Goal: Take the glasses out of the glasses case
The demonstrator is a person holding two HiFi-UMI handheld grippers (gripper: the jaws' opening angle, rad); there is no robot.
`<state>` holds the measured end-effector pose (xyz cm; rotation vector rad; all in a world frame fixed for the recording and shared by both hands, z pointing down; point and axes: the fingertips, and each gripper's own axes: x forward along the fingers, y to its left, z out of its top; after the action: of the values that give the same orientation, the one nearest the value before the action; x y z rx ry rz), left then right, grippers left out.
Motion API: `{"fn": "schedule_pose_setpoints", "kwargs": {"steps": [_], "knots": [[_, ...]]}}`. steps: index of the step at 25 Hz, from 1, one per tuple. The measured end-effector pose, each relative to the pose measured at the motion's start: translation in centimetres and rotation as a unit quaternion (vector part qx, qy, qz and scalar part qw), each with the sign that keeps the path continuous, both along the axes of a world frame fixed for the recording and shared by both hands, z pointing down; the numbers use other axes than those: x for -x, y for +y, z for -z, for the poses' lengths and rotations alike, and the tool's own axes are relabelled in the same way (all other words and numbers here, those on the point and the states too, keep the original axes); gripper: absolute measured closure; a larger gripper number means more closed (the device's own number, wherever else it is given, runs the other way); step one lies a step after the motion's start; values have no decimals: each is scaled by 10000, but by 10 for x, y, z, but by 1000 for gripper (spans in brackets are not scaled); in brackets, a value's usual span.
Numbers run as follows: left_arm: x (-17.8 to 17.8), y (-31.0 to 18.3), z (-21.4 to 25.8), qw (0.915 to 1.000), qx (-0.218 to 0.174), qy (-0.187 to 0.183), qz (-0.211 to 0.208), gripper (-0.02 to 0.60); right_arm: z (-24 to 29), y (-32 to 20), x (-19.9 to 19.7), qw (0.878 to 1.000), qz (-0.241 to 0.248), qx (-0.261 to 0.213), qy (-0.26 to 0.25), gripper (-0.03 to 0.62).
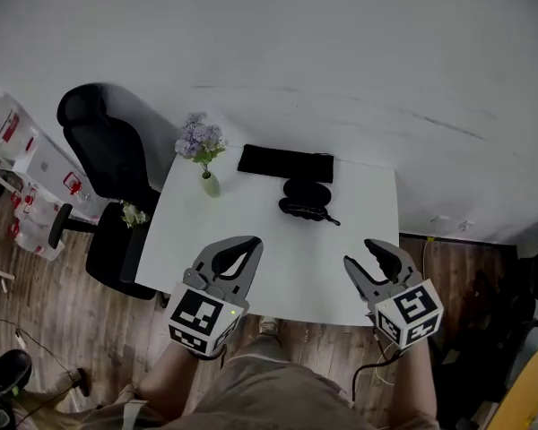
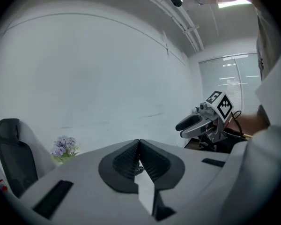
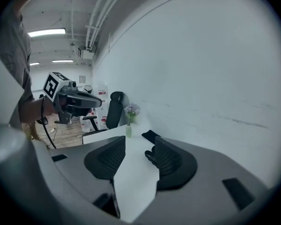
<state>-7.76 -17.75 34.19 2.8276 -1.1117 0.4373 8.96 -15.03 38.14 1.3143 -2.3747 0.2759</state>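
A black glasses case [image 1: 307,189] lies on the white table [image 1: 251,240] toward the far side. Dark glasses [image 1: 303,210] rest against its near edge, one arm sticking out to the right. Whether the case is open cannot be told. My left gripper [image 1: 249,243] hovers over the table's near left, shut with nothing in it [image 2: 139,144]. Over the near right, my right gripper [image 1: 360,253] is open and empty. In the right gripper view [image 3: 139,146] the glasses [image 3: 150,156] show partly behind the right jaw. Both grippers are well short of the case.
A flat black pad [image 1: 285,163] lies at the table's far edge behind the case. A small vase of purple flowers [image 1: 203,155] stands at the far left corner. A black office chair [image 1: 108,159] is left of the table, with a white wall behind.
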Motion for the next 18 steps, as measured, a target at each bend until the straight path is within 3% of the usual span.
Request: {"fn": "schedule_pose_setpoints", "kwargs": {"steps": [8,18], "knots": [[-3,-89,-50,9988,395,-135,-248,565,-75,-97,15,9943,287,755,698,381],[4,-135,-123,9941,958,-440,-264,565,-170,-163,33,9782,889,1394,1255,379]]}}
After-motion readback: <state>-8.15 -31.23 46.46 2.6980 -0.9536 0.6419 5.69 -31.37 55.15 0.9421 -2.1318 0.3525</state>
